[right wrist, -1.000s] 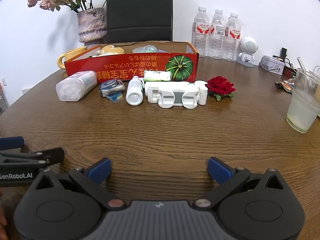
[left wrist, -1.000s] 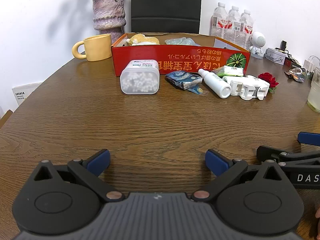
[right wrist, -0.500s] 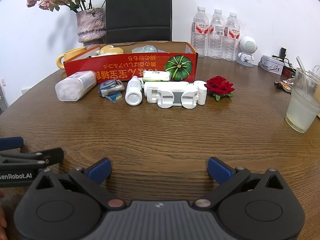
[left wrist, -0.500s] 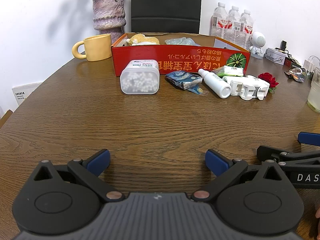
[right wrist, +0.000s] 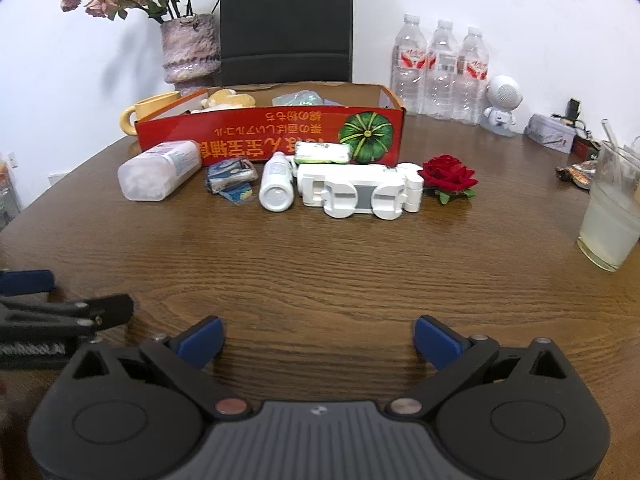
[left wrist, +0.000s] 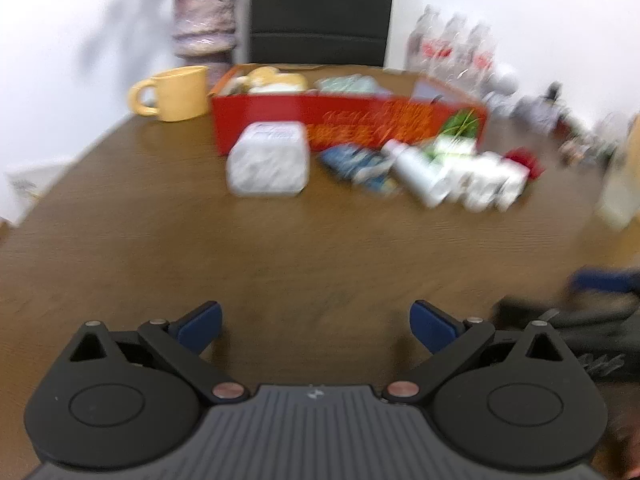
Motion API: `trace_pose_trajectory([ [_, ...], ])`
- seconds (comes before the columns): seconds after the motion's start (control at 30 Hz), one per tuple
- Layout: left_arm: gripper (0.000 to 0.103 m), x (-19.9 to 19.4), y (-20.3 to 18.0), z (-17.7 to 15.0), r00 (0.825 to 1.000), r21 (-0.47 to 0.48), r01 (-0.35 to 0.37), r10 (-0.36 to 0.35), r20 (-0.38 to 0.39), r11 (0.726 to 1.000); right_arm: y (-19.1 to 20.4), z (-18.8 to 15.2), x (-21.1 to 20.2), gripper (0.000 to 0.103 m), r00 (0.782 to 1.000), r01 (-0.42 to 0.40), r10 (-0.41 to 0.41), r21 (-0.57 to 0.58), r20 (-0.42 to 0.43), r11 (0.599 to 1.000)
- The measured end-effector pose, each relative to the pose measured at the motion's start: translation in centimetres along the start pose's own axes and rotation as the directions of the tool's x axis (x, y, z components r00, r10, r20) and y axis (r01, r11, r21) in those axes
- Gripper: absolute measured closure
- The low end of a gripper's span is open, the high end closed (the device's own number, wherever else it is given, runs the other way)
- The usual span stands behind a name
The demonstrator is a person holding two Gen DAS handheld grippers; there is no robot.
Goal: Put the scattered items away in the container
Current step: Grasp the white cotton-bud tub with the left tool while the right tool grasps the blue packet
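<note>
The red box (right wrist: 272,136) already held a few things, but a jar (right wrist: 158,176), packet (right wrist: 232,178), bottle (right wrist: 277,186), holder (right wrist: 360,190) and rose (right wrist: 448,174) lay before it, while the left gripper (left wrist: 316,322) gaped empty and the right gripper (right wrist: 318,340), jaws just narrowing, gripped nothing.

The left claw (left wrist: 314,322) fills the bottom of the blurred frame, its blue pads wide apart over bare wooden bench (left wrist: 160,240). At upper centre sits the red box (left wrist: 348,124), with a white tub (left wrist: 267,159), bottle (left wrist: 412,171) and packets just in front; a yellow mug (left wrist: 172,94) stands upper left.
</note>
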State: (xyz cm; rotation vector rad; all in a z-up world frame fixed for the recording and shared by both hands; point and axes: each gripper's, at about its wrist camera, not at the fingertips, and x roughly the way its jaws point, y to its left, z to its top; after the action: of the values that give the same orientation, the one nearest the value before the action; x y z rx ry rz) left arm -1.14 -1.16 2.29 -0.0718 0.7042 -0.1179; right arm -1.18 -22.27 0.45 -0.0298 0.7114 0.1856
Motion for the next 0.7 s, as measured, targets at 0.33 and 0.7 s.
trace_pose_trajectory([
  [0.33, 0.003, 9.3, 2.7, 10.3, 0.997, 0.015, -0.076, 0.075, 0.023, 0.997, 0.7, 9.9, 5.2, 0.044, 0.986, -0.133, 0.137, -0.051, 0.094, 0.990],
  [0.7, 0.036, 12.3, 4.3, 9.7, 0.993, 0.067, -0.118, 0.118, 0.003, 0.991, 5.0, 13.9, 14.2, 0.068, 0.977, -0.214, 0.211, -0.173, -0.035, 0.962],
])
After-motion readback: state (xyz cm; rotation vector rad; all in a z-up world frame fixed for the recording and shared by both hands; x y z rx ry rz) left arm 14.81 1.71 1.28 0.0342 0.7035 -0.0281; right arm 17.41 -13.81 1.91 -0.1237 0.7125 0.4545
